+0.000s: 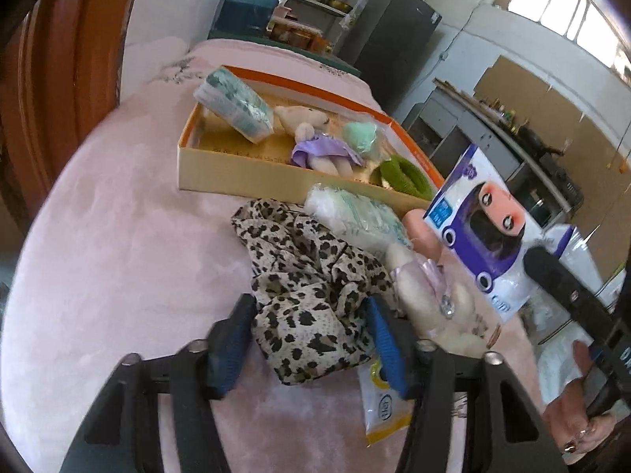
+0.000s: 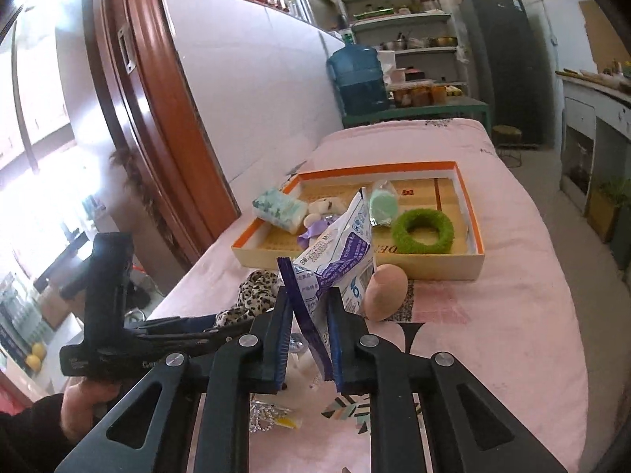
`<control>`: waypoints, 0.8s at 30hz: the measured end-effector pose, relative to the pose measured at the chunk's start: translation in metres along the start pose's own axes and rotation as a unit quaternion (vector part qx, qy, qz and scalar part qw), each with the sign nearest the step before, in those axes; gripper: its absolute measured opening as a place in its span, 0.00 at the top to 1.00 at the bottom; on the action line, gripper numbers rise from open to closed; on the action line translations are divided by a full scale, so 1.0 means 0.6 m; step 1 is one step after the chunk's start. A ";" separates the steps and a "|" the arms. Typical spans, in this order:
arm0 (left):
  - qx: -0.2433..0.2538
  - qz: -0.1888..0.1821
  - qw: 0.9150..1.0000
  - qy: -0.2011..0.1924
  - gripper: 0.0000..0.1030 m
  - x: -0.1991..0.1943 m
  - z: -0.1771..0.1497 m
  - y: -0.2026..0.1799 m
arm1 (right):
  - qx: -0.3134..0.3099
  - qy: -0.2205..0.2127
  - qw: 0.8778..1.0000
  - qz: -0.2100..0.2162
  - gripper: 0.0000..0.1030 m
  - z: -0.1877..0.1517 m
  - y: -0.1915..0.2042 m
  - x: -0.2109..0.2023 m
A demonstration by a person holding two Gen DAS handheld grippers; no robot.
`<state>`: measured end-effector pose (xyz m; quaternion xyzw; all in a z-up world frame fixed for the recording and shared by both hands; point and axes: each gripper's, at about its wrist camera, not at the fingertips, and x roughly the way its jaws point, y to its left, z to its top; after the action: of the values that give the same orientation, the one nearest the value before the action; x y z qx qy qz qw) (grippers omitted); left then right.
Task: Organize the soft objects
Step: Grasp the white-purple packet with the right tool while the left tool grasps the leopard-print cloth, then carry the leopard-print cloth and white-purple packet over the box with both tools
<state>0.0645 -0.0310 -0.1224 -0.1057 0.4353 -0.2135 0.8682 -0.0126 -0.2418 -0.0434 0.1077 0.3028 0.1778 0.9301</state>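
Grip on the purple-and-white packet point(image 2: 339, 252) is the first concern: the right gripper point(image 2: 311, 339) is clamped only on the packet's bottom seam, and the packet stands tall and tilted above the jaws, so it may pivot or slide out in a quick swing. The left gripper point(image 1: 311, 339) is not closed on anything — its blue pads straddle the leopard-print cloth point(image 1: 311, 276), which bulges between them, and whether they already touch it cannot be told. A pinch on such a loose fold would likely lift only one layer, and the rest could drag the small yellow-and-white sachet point(image 1: 382, 406) lying just under the right-hand pad, or nudge the cream plush toy point(image 1: 426, 295) touching the cloth on that side. Beyond these, on the pink bedcover point(image 1: 118, 256), a clear pack of tissues point(image 1: 355, 213) and a peach egg-shaped sponge point(image 2: 384, 291) lie just in front of the orange-rimmed box point(image 1: 236, 173); a low pass with the packet could knock the sponge rolling. The box itself already holds a teal tissue pack point(image 1: 232, 104), a small bear in a purple dress point(image 1: 319, 149), a mint-green puff point(image 1: 361, 138) and a green ring point(image 1: 406, 175) — free floor is mostly at its near left part, so a careless drop could land the packet on the bear or on the rim.
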 end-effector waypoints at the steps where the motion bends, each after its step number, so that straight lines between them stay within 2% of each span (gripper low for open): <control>1: -0.008 -0.010 1.000 0.001 0.61 0.002 0.001 0.004 | 0.001 0.001 1.000 0.001 0.83 -0.001 -0.001 0.000; 3: -0.016 -0.017 1.000 0.001 0.74 0.005 0.000 0.010 | 0.003 0.003 1.000 0.002 0.83 -0.003 -0.002 0.001; 6: -0.016 -0.021 1.000 -0.002 0.83 0.004 -0.002 0.011 | 0.005 0.005 1.000 0.002 0.83 -0.005 -0.004 0.003; 17: 0.042 0.010 0.997 -0.069 0.85 -0.051 -0.002 -0.025 | 0.003 -0.001 1.000 -0.001 0.83 -0.002 -0.005 -0.008; 24: 0.058 0.011 0.994 -0.095 0.85 -0.083 0.010 -0.040 | -0.008 -0.011 1.000 -0.009 0.85 0.005 -0.001 -0.022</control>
<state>0.0359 -0.0295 -0.0746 -0.0700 0.3385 -0.2176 0.9128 -0.0205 -0.2479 -0.0340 0.0999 0.2919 0.1705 0.9358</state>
